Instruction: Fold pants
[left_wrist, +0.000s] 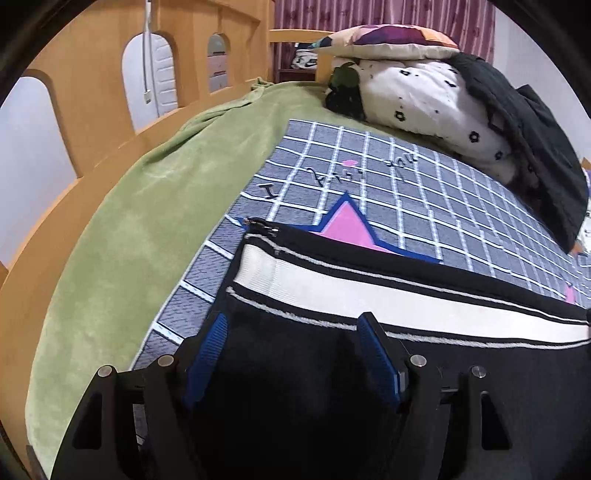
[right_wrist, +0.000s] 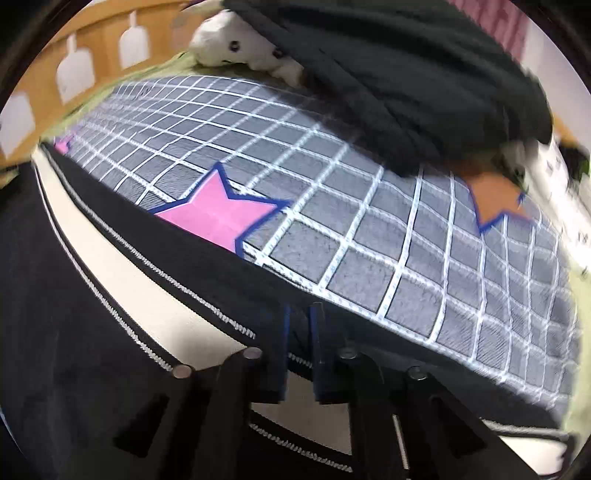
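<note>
- Covering the bed is one green blanket (left_wrist: 122, 236), with one grey checked mat (left_wrist: 424, 206) lying on top.
- One pair of black pants (left_wrist: 332, 369) is lying along the mat's near edge.
- Left gripper (left_wrist: 295, 334) is standing apart over the pants; right gripper (right_wrist: 300, 314) is pinched together on the pants' edge.
- Piled bedding (left_wrist: 424, 99) is crowding the mat's far edge.
</note>
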